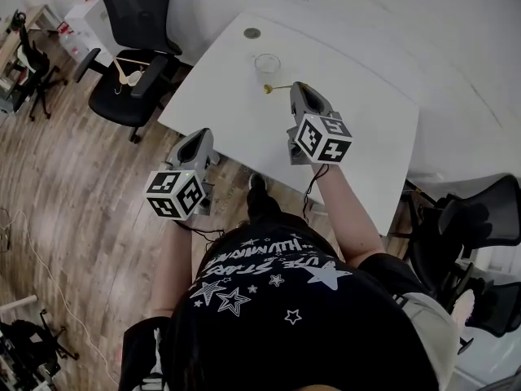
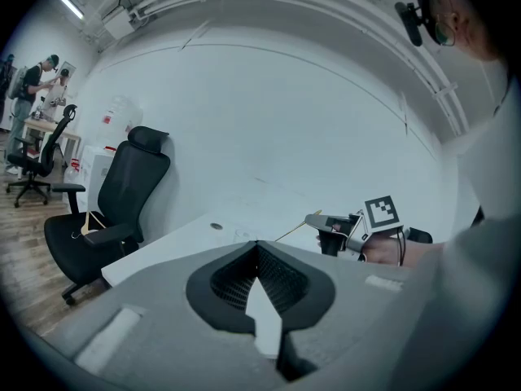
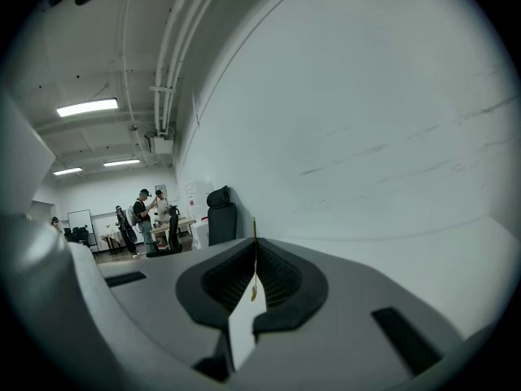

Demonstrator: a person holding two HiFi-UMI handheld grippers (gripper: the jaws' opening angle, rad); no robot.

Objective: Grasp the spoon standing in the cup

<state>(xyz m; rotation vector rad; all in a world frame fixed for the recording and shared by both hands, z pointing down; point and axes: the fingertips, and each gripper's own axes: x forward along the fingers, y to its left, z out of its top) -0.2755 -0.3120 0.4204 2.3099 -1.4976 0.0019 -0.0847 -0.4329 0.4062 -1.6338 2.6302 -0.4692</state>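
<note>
A clear glass cup (image 1: 266,63) stands on the white table (image 1: 358,129), near its far side. A thin gold spoon (image 1: 277,88) lies level in the air just in front of the cup, outside it. My right gripper (image 1: 298,86) is shut on its handle, and the bowl end points left. In the right gripper view the spoon (image 3: 254,255) is a narrow gold strip pinched between the shut jaws of the right gripper (image 3: 255,247). My left gripper (image 1: 201,135) hovers off the table's near left edge, shut and empty. The left gripper (image 2: 257,245) view shows the right gripper (image 2: 335,228) holding the spoon (image 2: 293,230).
A small dark disc (image 1: 252,32) lies on the table beyond the cup. A black office chair (image 1: 130,47) stands left of the table on the wood floor, and more dark chairs (image 1: 472,226) stand at the right. People (image 3: 146,218) stand far off in the room.
</note>
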